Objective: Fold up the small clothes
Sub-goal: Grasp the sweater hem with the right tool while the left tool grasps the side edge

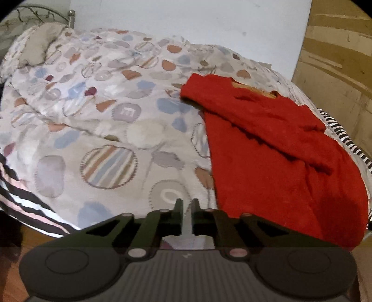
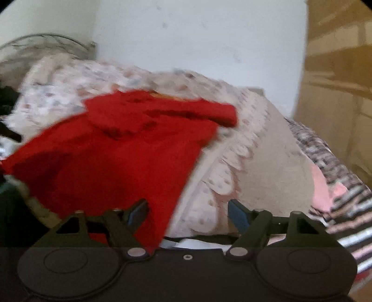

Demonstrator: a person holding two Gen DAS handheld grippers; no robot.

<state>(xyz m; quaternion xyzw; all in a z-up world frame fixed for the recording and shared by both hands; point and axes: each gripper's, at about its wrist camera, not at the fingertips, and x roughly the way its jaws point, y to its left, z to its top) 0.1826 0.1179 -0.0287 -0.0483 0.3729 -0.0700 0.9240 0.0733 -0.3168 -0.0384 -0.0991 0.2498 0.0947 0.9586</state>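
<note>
Right, your left claw (image 1: 187, 204) hangs low over the near edge of the bed (image 1: 97, 130), its jaws drawn down to a narrow slit with nothing between them but the patterned duvet (image 1: 130, 111) showing beyond. Your right claw (image 2: 188, 213) stands wide, jaws far apart, and although the picture is blurred, no pad presses on cloth: the red garment (image 2: 111, 153) hangs just past its left finger (image 2: 137, 212) and runs down behind it, while the right finger (image 2: 239, 215) sits in front of the duvet's pale folds.

That red garment (image 1: 279, 148) is your piece. It lies spread on the right side of the bed, on top of the duvet, its lower hem reaching the near edge and its neck end toward the far side by the wall (image 1: 186, 21). One sleeve (image 1: 274, 111) is laid across the chest; a bit of orange lining shows at the collar.

At the far left corner a beige pillow (image 1: 37, 46) rests below the metal headboard (image 1: 41, 14). A black, white and pink striped sheet (image 1: 25, 199) peeks out along the near left edge and the right edge. No containers anywhere on the bed.
</note>
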